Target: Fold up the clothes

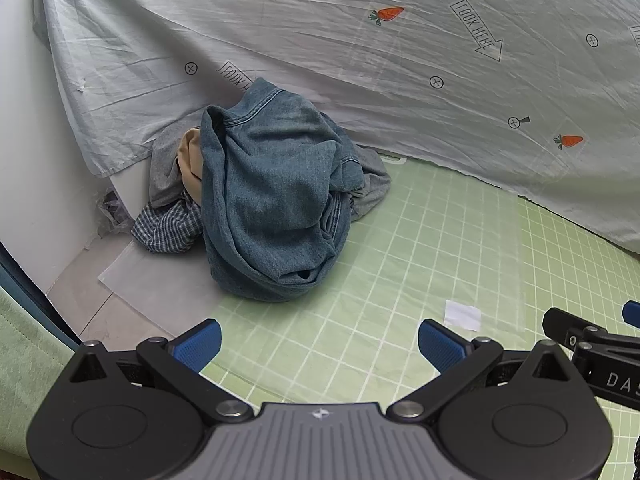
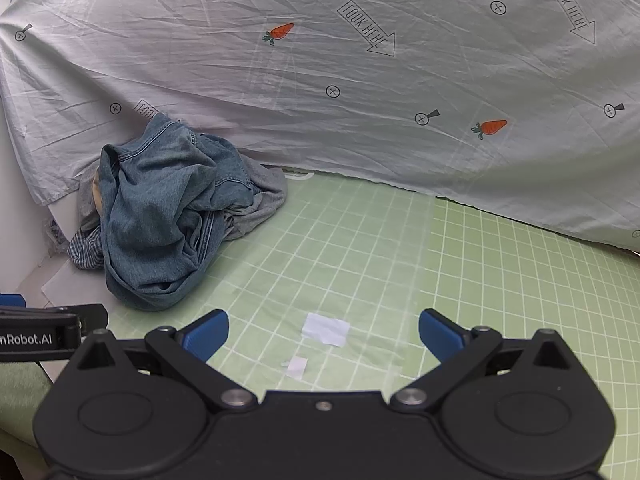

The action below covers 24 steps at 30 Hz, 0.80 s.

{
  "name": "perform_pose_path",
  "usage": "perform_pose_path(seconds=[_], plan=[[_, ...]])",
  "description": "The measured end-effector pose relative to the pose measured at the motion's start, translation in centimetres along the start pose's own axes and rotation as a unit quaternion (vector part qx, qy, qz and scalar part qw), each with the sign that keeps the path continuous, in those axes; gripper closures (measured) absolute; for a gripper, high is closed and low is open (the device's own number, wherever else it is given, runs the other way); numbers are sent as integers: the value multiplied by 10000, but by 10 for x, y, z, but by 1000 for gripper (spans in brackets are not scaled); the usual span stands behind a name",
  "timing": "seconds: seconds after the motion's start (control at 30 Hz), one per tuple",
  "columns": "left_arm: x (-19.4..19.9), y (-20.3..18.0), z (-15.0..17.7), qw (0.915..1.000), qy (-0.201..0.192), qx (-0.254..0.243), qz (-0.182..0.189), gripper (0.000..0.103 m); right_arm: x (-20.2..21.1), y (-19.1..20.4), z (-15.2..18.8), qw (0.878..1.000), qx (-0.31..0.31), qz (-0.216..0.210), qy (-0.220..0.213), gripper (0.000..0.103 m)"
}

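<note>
Two grippers, left gripper (image 1: 319,340) and right gripper (image 2: 323,334), we log spread apart, empty, near heaped denim garment (image 1: 272,200) on bench (image 1: 400,248).

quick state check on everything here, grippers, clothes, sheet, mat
left gripper: open, nothing between the jaws
right gripper: open, nothing between the jaws
denim garment: crumpled, unfolded, on top of the pile
checked garment: bunched under the denim
grey garment: crumpled
printed sheet: hanging, wrinkled
green grid mat: lying flat
</note>
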<state>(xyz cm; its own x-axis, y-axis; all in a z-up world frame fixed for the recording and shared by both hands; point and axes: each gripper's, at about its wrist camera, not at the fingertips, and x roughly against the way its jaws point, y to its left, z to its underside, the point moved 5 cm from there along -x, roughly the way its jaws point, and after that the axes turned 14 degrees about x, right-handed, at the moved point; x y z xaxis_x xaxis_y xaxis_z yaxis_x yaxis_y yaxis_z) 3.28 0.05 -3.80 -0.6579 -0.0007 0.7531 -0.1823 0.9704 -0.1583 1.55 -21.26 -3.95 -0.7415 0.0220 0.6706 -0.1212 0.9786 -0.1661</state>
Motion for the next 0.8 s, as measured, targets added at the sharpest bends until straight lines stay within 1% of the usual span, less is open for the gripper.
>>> perform_pose_path(seconds=[0.8], plan=[[-5,3,1,10000,41,25,-30,0,0,1,0,10000,31,-1,10,1]])
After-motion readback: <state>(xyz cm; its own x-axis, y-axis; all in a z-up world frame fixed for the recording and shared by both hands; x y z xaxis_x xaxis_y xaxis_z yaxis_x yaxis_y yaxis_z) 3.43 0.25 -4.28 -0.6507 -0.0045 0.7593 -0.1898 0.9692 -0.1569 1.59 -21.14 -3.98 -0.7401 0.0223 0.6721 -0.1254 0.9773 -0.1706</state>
